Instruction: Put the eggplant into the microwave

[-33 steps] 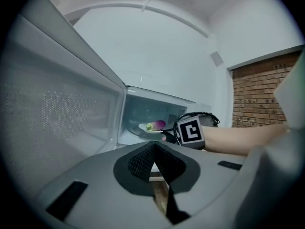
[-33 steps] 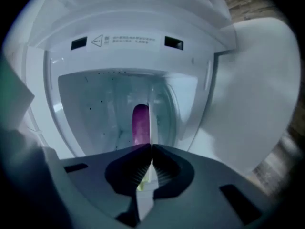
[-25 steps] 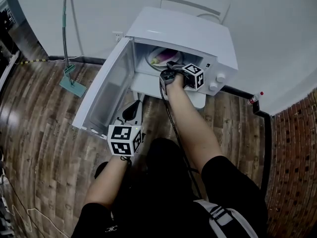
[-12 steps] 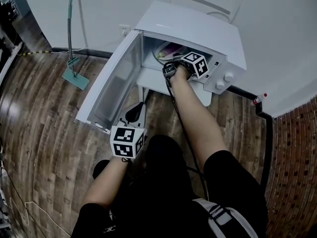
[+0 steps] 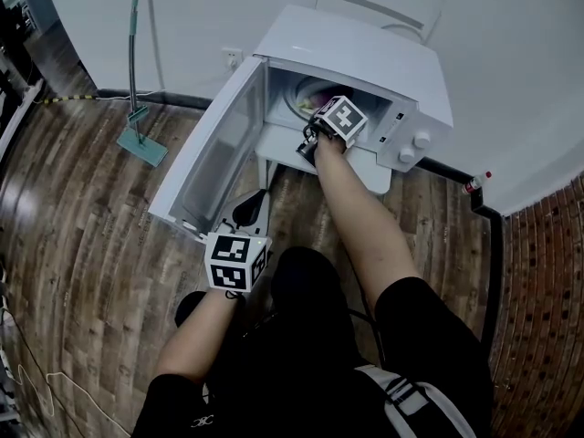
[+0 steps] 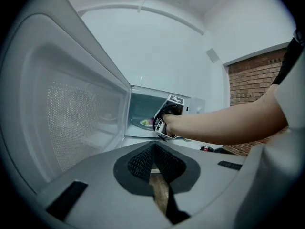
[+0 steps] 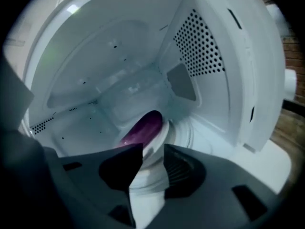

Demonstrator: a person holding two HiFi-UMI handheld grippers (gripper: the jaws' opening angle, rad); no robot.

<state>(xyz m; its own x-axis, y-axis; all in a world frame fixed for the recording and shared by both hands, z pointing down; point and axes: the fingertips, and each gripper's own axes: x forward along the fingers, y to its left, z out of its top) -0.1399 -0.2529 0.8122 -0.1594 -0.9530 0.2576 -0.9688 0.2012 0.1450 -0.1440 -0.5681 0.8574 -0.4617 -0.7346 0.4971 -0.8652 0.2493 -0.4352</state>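
The white microwave [image 5: 365, 53] stands with its door [image 5: 214, 153] swung wide to the left. Inside, the purple eggplant [image 7: 143, 128] lies on a white plate [image 7: 159, 137]; it also shows in the head view as the eggplant [image 5: 312, 89]. My right gripper [image 7: 152, 151] reaches into the cavity, and its jaws are opening. The plate's rim sits between them, with the eggplant just beyond the tips. The marker cube [image 5: 339, 117] hides those jaws from above. My left gripper [image 5: 251, 210] hangs low in front of the door, shut and holding nothing, seen as the left gripper [image 6: 153, 146].
The microwave rests on a small white stand [image 5: 374, 179] against the white wall. A mop [image 5: 141, 144] leans at the left by a wall socket [image 5: 235, 57]. A red-capped bottle [image 5: 476, 182] lies at the right near brick paving [image 5: 538, 290]. Wood floor [image 5: 82, 245] surrounds the person.
The right hand has rolled, so its marker cube now faces differently and sits slightly further left in the microwave mouth. The left gripper has barely shifted.
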